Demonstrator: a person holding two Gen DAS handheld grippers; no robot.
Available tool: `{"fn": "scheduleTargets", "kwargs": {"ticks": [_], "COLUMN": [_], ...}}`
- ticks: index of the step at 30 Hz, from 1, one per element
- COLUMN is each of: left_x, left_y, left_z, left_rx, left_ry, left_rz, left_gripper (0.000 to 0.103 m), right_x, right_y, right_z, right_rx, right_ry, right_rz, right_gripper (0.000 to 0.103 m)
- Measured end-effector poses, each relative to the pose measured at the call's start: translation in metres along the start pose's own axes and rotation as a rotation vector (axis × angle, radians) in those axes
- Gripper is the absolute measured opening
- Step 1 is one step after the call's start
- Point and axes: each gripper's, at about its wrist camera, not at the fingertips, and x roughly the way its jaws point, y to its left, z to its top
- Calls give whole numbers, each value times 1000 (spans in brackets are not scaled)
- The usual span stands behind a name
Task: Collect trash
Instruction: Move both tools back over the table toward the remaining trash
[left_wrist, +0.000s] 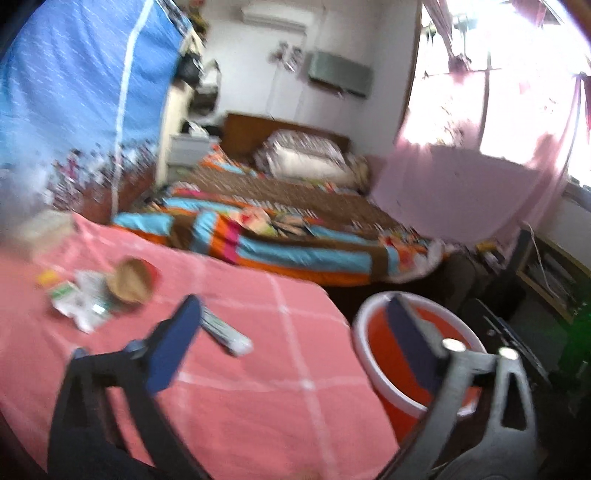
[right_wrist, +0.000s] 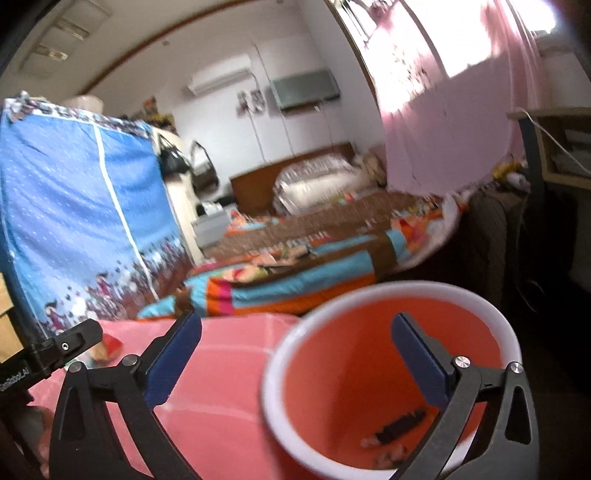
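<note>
My left gripper (left_wrist: 293, 306) stands open and empty above the pink checked cloth (left_wrist: 258, 369), its right finger over the orange bucket (left_wrist: 376, 343) with a white rim. Further left on the cloth lie a brown round paper bowl (left_wrist: 129, 284), crumpled white wrappers (left_wrist: 81, 302), a small yellow piece (left_wrist: 48, 277) and a striped flat packet (left_wrist: 229, 332). My right gripper (right_wrist: 295, 321) is open too, with nothing between its fingers and its right finger over the bucket's mouth (right_wrist: 388, 286). A dark wrapper (right_wrist: 402, 430) and small scraps lie at the bucket's bottom.
Beyond the cloth is a bed with a striped colourful quilt (left_wrist: 295, 243). A blue fabric wardrobe (left_wrist: 85, 92) stands at the left, a pink curtain (left_wrist: 461, 192) and a shelf (left_wrist: 554, 273) at the right. A pale, blurred box (left_wrist: 44, 229) sits at the cloth's far left.
</note>
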Motion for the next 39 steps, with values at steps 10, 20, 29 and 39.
{"fn": "scheduleTargets", "kwargs": {"ticks": [10, 20, 29, 39], "left_x": [-46, -85, -88, -48], "left_y": [57, 100, 124, 153], "left_z": [9, 4, -1, 3], "left_rx": [-7, 42, 126, 7], "left_ry": [-155, -266, -272, -44], "left_rz": [166, 308, 349, 291], "left_gripper": [103, 103, 103, 103], "right_x": [-20, -25, -5, 42], "right_y": [61, 117, 150, 169], "right_z": [5, -4, -21, -36], "right_rx": [-70, -188, -328, -422], "right_ry": [-210, -327, -268, -38], "right_rz": [137, 251, 262, 247], "right_gripper": [103, 103, 103, 103]}}
